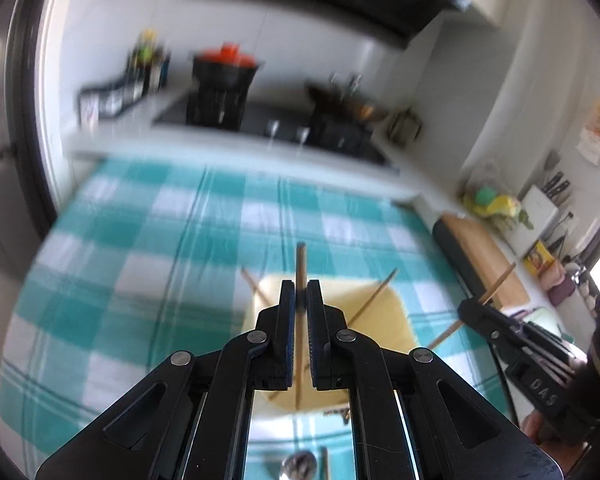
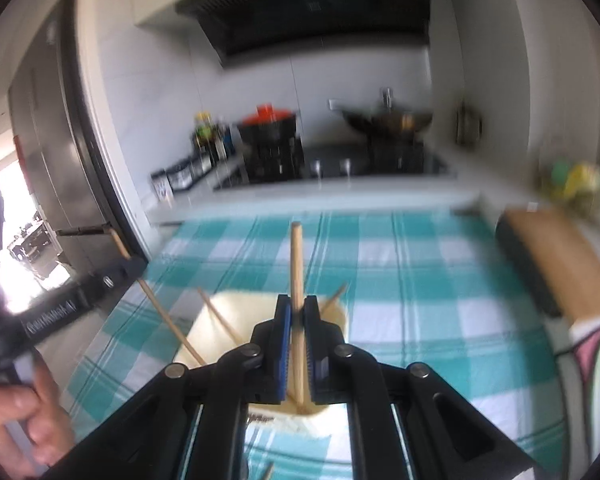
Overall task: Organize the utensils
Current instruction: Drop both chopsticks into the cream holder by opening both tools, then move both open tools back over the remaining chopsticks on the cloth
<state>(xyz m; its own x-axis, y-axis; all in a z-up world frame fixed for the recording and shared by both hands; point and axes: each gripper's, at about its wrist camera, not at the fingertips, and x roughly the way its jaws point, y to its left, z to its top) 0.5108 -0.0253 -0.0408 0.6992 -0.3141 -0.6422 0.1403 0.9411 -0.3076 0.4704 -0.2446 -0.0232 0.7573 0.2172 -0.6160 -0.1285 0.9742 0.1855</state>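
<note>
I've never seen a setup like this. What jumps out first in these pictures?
Two black grippers, each shut on a wooden chopstick: the left gripper and the right gripper, side by side. Just below them a pale yellow holder with more chopsticks leaning in it stands on a teal checked tablecloth. Behind, on the stove, sits a black pot with an orange lid.

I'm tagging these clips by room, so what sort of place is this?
A home kitchen, most likely. A range hood hangs over a black stove carrying a wok and a red-lidded pot, and a checked tablecloth covers the work surface in front.
</note>
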